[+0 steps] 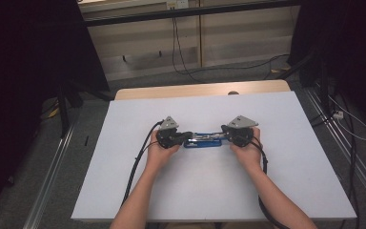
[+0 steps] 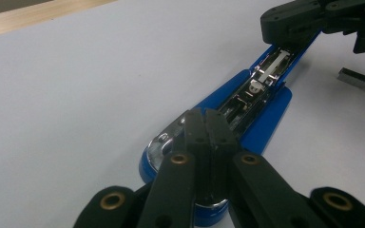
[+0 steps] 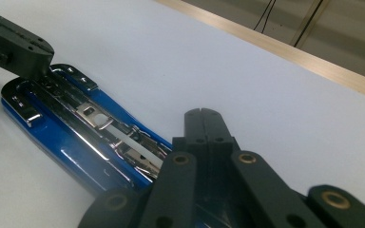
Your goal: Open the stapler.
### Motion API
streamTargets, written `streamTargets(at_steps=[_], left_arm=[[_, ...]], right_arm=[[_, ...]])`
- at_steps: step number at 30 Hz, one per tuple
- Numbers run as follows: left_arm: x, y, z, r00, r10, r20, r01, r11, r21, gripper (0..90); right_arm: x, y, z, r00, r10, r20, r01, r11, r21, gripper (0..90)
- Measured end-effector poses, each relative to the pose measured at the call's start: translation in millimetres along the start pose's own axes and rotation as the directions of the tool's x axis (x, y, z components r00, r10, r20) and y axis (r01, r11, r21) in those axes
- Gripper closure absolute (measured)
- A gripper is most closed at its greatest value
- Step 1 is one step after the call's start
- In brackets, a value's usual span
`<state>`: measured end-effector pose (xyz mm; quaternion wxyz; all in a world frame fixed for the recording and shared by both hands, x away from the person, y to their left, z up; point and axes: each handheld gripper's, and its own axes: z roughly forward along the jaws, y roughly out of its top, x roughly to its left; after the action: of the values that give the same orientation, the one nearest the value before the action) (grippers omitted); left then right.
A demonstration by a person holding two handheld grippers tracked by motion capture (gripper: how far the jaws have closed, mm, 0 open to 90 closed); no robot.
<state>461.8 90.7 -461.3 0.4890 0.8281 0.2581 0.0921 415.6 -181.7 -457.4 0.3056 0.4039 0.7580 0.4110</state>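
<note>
A blue stapler (image 1: 204,140) lies opened flat on the white tabletop (image 1: 195,191), its metal staple channel (image 2: 254,90) facing up. My left gripper (image 1: 189,136) is at the stapler's left end, jaws shut together with nothing between them, and its tip (image 2: 205,116) is over the chromed end plate. My right gripper (image 1: 224,130) is at the other end, also shut and empty. Its tip (image 3: 202,115) sits just past the stapler (image 3: 76,137); I cannot tell whether it touches. Each gripper view shows the other gripper on the stapler's far end: the right gripper (image 2: 313,19), the left gripper (image 3: 14,45).
A short strip of staples (image 2: 354,78) lies on the table beside the stapler's far end. A wooden edge (image 1: 200,89) borders the table's far side. Cables (image 1: 181,52) run over the floor beyond, and metal rails (image 1: 52,167) flank the table.
</note>
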Motion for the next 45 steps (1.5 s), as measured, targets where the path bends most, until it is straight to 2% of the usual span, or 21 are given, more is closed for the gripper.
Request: streamTargets(at_steps=[2, 4, 5, 8, 10, 11, 12, 14, 17, 18, 22, 26, 27, 28, 32, 34, 37, 42, 45], left_arm=[[-0.4, 0.5, -0.2, 1.0000, 0.005, -0.006, -0.005, 1.0000, 0.006, 89.4], [-0.1, 0.8, -0.7, 1.0000, 0.007, -0.007, -0.007, 0.9999, 0.012, 88.0], [0.3, 1.2, -1.8, 1.0000, -0.002, -0.003, 0.002, 0.9999, -0.011, 85.6], [-1.7, 5.2, -3.6, 1.0000, 0.004, -0.002, -0.004, 0.9999, -0.015, 82.9], [-1.8, 5.4, -3.6, 0.9999, -0.010, 0.007, 0.010, 0.9998, -0.015, 79.4], [-1.8, 5.4, -3.6, 0.9999, -0.010, 0.007, 0.010, 0.9998, -0.015, 78.4], [-1.4, 5.7, -4.5, 0.9994, -0.032, 0.015, 0.032, 0.9993, -0.021, 77.2], [-0.8, 6.2, -5.5, 0.9996, -0.025, 0.011, 0.025, 0.9995, -0.020, 75.1], [-0.1, 8.6, -10.0, 0.9986, -0.053, 0.009, 0.053, 0.9976, -0.045, 70.5], [0.4, 9.3, -11.4, 0.9987, -0.051, 0.000, 0.051, 0.9976, -0.046, 66.6], [2.5, 10.4, -15.8, 0.9959, -0.090, -0.002, 0.090, 0.9940, -0.062, 58.2], [2.7, 11.3, -19.7, 0.9945, -0.104, -0.012, 0.103, 0.9935, -0.049, 49.5], [2.7, 11.3, -19.7, 0.9945, -0.104, -0.012, 0.103, 0.9935, -0.049, 47.0], [2.7, 12.4, -22.0, 0.9926, -0.121, -0.010, 0.120, 0.9913, -0.053, 44.3], [1.9, 14.4, -24.9, 0.9935, -0.111, -0.023, 0.110, 0.9923, -0.058, 36.6], [1.6, 14.7, -25.4, 0.9926, -0.119, -0.024, 0.117, 0.9911, -0.063, 32.2], [2.5, 15.6, -29.8, 0.9915, -0.121, -0.048, 0.119, 0.9916, -0.051, 24.9], [3.1, 15.7, -35.4, 0.9920, -0.121, -0.035, 0.120, 0.9923, -0.029, 16.9], [4.5, 15.2, -41.1, 0.9914, -0.122, -0.047, 0.121, 0.9925, -0.014, 14.3]], right_arm=[[-0.7, 0.5, 0.1, 0.9999, 0.014, -0.004, -0.014, 1.000, 0.004, 90.0], [-1.1, 1.2, 0.1, 0.9999, 0.009, -0.006, -0.009, 1.000, 0.009, 90.0], [-1.4, 1.4, 0.1, 0.9999, 0.009, -0.009, -0.009, 1.000, 0.010, 90.0], [-1.5, 0.4, -0.1, 0.9993, 0.026, -0.027, -0.026, 1.000, 0.010, 89.7], [-2.3, -0.2, -1.0, 0.9974, 0.062, -0.037, -0.062, 0.998, 0.004, 84.7], [-2.5, -0.1, -1.8, 0.9973, 0.065, -0.033, -0.065, 0.998, 0.005, 83.4], [-2.7, 0.1, -2.8, 0.9972, 0.065, -0.036, -0.065, 0.998, 0.006, 82.2], [-2.7, -0.2, -4.9, 0.9972, 0.063, -0.041, -0.063, 0.998, 0.010, 80.2], [-3.2, -1.6, -9.3, 0.9964, 0.071, -0.047, -0.070, 0.998, 0.006, 76.9], [-3.4, -2.0, -10.9, 0.9960, 0.074, -0.050, -0.074, 0.997, 0.003, 75.1], [-4.1, -3.9, -19.8, 0.9948, 0.087, -0.052, -0.088, 0.996, -0.005, 62.8], [-4.2, -6.7, -32.9, 0.9933, 0.102, -0.054, -0.103, 0.995, -0.018, 52.9], [-4.2, -6.7, -32.9, 0.9933, 0.102, -0.054, -0.103, 0.995, -0.018, 52.9], [-5.1, -8.9, -40.3, 0.9926, 0.104, -0.063, -0.106, 0.994, -0.036, 48.6], [-8.0, -11.9, -50.7, 0.9913, 0.118, -0.058, -0.120, 0.992, -0.040, 39.4], [-10.1, -14.1, -54.5, 0.9914, 0.123, -0.046, -0.124, 0.992, -0.035, 35.0], [-12.4, -18.2, -59.3, 0.9871, 0.152, -0.049, -0.154, 0.988, -0.021, 30.5], [-13.2, -24.7, -64.6, 0.9891, 0.136, -0.056, -0.136, 0.991, 0.005, 26.3], [-13.1, -27.2, -67.0, 0.9898, 0.132, -0.054, -0.131, 0.991, 0.016, 24.3]])
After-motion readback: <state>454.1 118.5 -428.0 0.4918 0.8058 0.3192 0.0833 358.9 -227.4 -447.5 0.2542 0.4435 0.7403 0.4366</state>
